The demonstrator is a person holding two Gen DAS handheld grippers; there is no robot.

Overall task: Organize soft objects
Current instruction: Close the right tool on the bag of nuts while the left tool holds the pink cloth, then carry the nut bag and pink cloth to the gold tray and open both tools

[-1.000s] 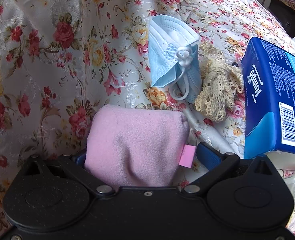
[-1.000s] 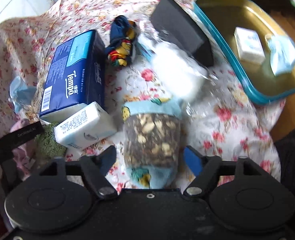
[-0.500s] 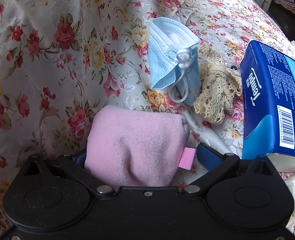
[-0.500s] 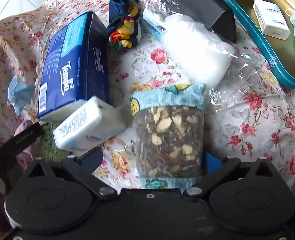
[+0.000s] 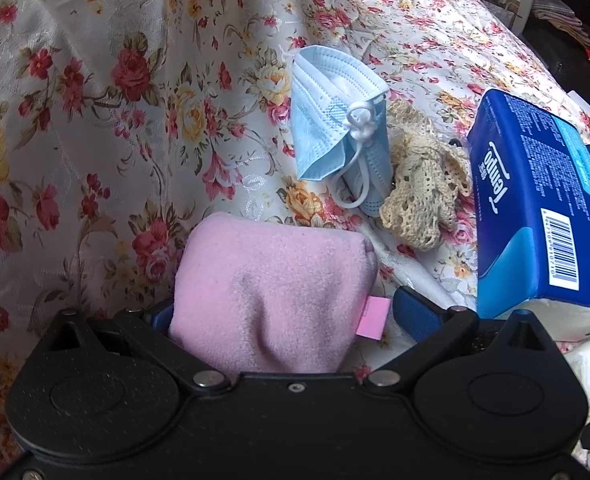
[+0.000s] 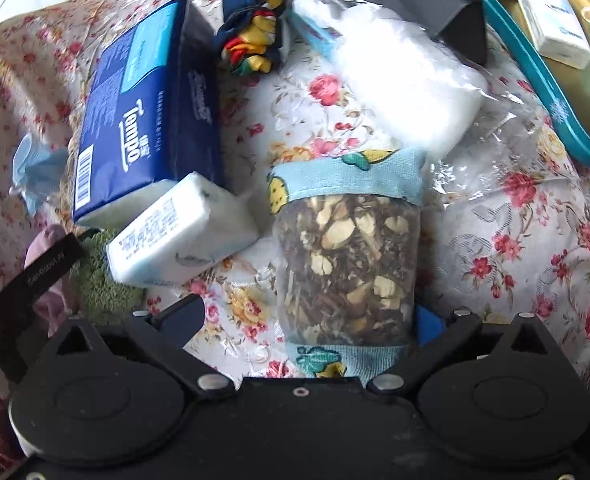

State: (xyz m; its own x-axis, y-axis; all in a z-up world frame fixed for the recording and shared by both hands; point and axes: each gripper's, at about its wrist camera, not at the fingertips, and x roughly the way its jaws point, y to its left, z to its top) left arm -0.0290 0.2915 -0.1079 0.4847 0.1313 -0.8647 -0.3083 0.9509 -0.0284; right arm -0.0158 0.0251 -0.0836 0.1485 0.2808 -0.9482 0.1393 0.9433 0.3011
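Left claw [image 5: 283, 312] sits spread around pink fleece cloth [image 5: 271, 300]; left finger touching it, right blue pad [image 5: 413, 312] apart from the fleece with a gap, so not clamped. Cloth rests on the floral-covered worktop [image 5: 95, 140]. Further right along it: folded blue face mask [image 5: 335, 136], cream lace piece [image 5: 423, 192] just beside the mask, then blue Tempo tissue pack [image 5: 535, 216] at the right edge. Right claw [image 6: 307, 320] is spread too, straddling a herb sachet [image 6: 347, 264] with blue printed fabric ends; right finger touches the sachet, left finger [image 6: 183, 316] stands apart. White tissue packet [image 6: 179, 236] lies left of the sachet, leaning on the Tempo pack; teal-rimmed tray [image 6: 551, 112] sits at the worktop's far right corner.
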